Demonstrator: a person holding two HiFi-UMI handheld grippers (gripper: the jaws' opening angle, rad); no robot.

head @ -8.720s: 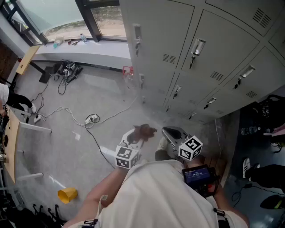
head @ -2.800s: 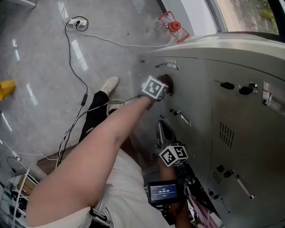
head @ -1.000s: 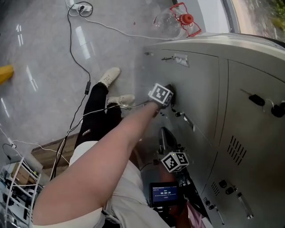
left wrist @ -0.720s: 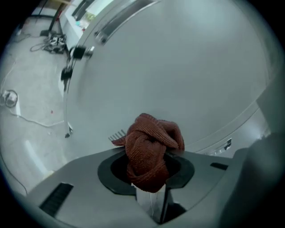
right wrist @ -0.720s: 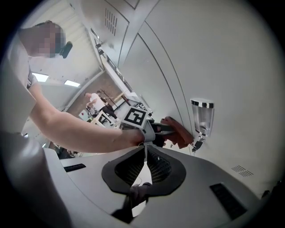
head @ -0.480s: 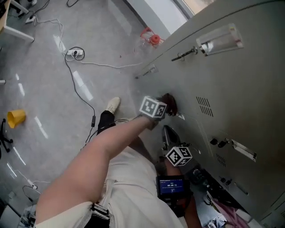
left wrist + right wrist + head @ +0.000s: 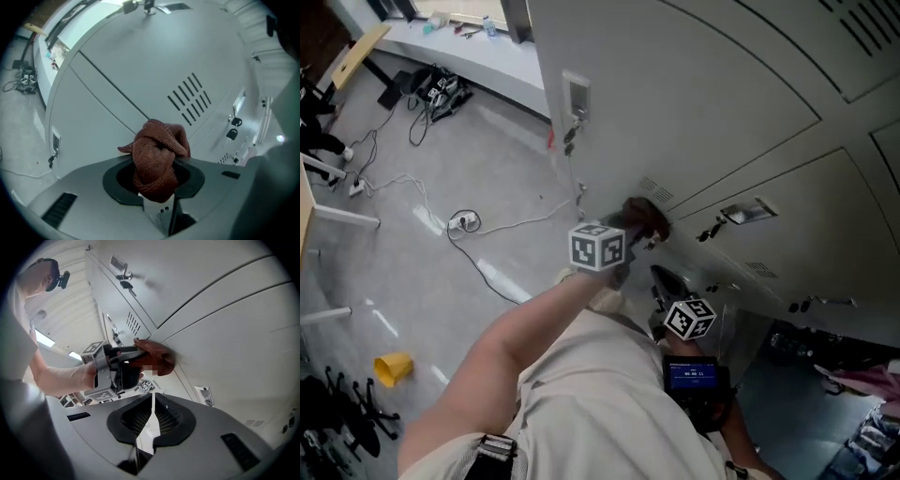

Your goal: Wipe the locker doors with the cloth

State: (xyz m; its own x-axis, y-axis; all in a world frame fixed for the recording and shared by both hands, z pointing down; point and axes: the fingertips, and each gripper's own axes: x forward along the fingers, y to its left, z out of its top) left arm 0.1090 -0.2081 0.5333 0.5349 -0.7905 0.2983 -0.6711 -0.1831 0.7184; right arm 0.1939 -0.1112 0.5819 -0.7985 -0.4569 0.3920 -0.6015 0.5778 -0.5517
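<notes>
A bunched reddish-brown cloth point(image 7: 158, 158) sits clamped between the jaws of my left gripper point(image 7: 157, 176). In the head view that cloth point(image 7: 642, 219) presses against a grey locker door point(image 7: 675, 103), just below its vent slots, with the left gripper point(image 7: 630, 231) behind it. The right gripper view shows the same cloth point(image 7: 157, 356) touching the door point(image 7: 225, 329) from the side. My right gripper point(image 7: 152, 416) is shut with nothing in it. It hangs lower, close to my body, seen as right gripper point(image 7: 667, 281) in the head view.
Locker handles with keys point(image 7: 727, 217) stick out from the doors to the right. Cables and a power strip point(image 7: 465, 222) lie on the grey floor at left. A yellow cup point(image 7: 392, 367) lies lower left. A window ledge point(image 7: 441, 42) runs along the far wall.
The left gripper has carried the cloth across the locker fronts, from a lower door near a handle to the door with vent slots. The right gripper stays low and shut.
</notes>
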